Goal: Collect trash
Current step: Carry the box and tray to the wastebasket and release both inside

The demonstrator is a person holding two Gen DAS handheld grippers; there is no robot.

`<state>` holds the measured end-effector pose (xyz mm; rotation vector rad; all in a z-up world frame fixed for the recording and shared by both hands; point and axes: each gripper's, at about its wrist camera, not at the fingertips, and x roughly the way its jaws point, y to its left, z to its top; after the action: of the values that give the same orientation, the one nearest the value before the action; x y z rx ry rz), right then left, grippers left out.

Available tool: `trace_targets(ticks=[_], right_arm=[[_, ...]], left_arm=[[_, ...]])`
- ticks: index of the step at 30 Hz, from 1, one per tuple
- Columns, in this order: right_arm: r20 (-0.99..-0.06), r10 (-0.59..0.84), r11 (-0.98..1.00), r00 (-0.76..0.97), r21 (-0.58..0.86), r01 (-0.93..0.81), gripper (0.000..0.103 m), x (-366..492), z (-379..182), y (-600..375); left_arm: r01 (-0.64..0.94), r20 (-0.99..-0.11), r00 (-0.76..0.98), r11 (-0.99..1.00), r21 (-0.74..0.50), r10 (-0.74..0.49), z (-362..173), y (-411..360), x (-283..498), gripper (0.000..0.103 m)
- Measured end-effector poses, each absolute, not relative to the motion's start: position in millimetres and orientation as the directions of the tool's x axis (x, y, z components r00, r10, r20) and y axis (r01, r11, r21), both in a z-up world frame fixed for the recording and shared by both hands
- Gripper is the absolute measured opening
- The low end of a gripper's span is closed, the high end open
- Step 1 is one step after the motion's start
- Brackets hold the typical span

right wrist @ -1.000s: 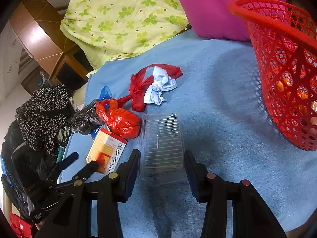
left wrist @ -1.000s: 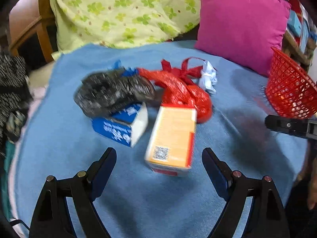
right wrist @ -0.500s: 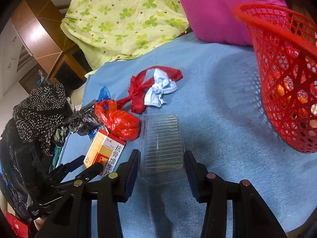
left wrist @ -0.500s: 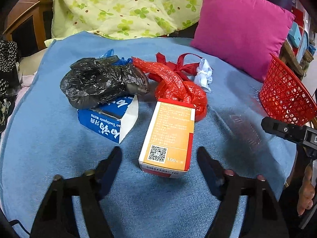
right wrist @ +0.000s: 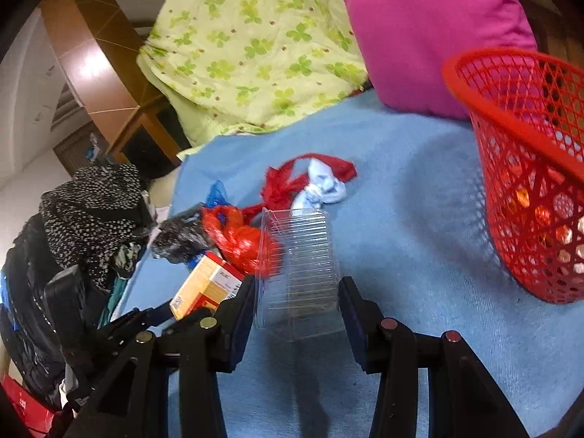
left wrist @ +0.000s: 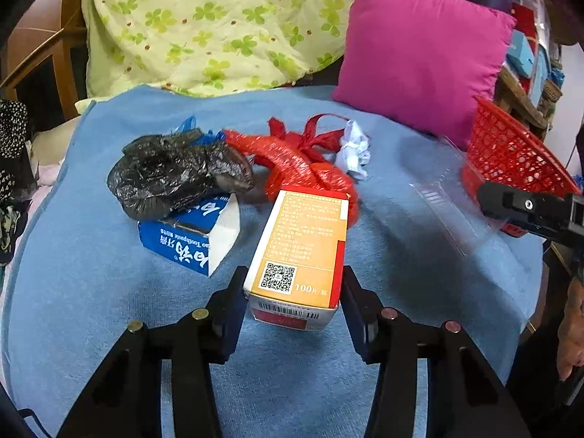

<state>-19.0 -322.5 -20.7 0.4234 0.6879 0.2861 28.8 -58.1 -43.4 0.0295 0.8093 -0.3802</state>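
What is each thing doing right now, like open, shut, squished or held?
left gripper: shut on the orange box.
orange box: closed, lying flat.
right gripper: shut on the clear tray.
clear tray: tilted up off the blanket.
blue box: end flap open, black bag on top.
black bag: crumpled.
red bag: scrunched, knotted.
white paper: crumpled.
red basket: upright, trash inside.

Magenta pillow [left wrist: 419, 58] leans against green clover-print quilt [left wrist: 219, 25]; blue blanket [left wrist: 91, 292] below; black speckled cloth [right wrist: 91, 204] left.
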Motion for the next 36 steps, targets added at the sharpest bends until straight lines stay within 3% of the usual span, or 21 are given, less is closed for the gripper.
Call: trace_targets(ticks=[14,23,26,36], right_arm=[[-0.392,0.425,0.848,0.816,0.486,-0.209,0.048,-49.5,18.6,-331.5],[-0.149,0.331,0.836,0.932,0.505,-0.217,0.048,-103.5,62.5,-389.0],[-0.075,0.227,0.821,0.971,0.551,-0.15,0.048,-127.5,67.8,-431.9],[-0.117,0.054,0.73,0.992,0.682,0.041,0.049,-142.3,50.4,-509.8]], left_arm=[[0.383,-0.64,0.655,0.907,-0.177,-0.402,-4.5,-72.6,-2.8,0.051],[0.448,-0.568,0.682,0.877,-0.173,-0.461,66.1,-116.8,-2.5,0.051],[0.493,-0.547,0.669,0.851,-0.179,-0.503,87.3,-143.1,2.2,0.051],[0.621,-0.566,0.566,0.761,-0.186,-0.6,106.5,-254.9,21.5,0.052]])
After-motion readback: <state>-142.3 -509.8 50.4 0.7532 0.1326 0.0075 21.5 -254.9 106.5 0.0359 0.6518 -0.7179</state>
